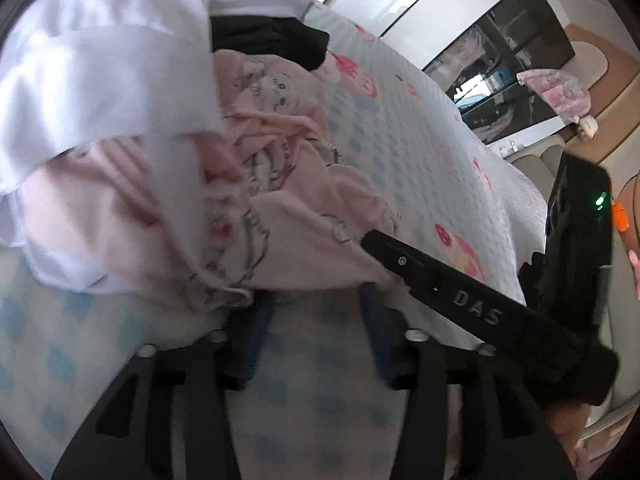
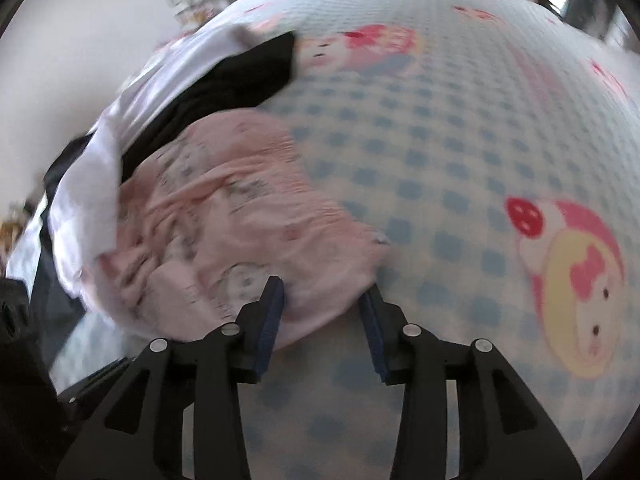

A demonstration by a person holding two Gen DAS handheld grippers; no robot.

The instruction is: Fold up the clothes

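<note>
Pink printed cotton, a crumpled garment with little cartoon animals, lies in a heap on the blue-and-white checked bedspread, and we judge the folding barely begun. A white garment is draped over the heap's far side, with a black garment bunched behind it; none of the three shows a flat, squared fold.

Our left tongs stand apart at the pink garment's near hem, and we see no cloth pinched between the pads. Our right tongs stand at a middling gap, with the hem of the same pink garment bulging between the pads; the pads do not appear to press it.

By our reckoning the next step is to grip that hem at two points and spread the garment flat. Nearly everything remains: all three pieces.
</note>
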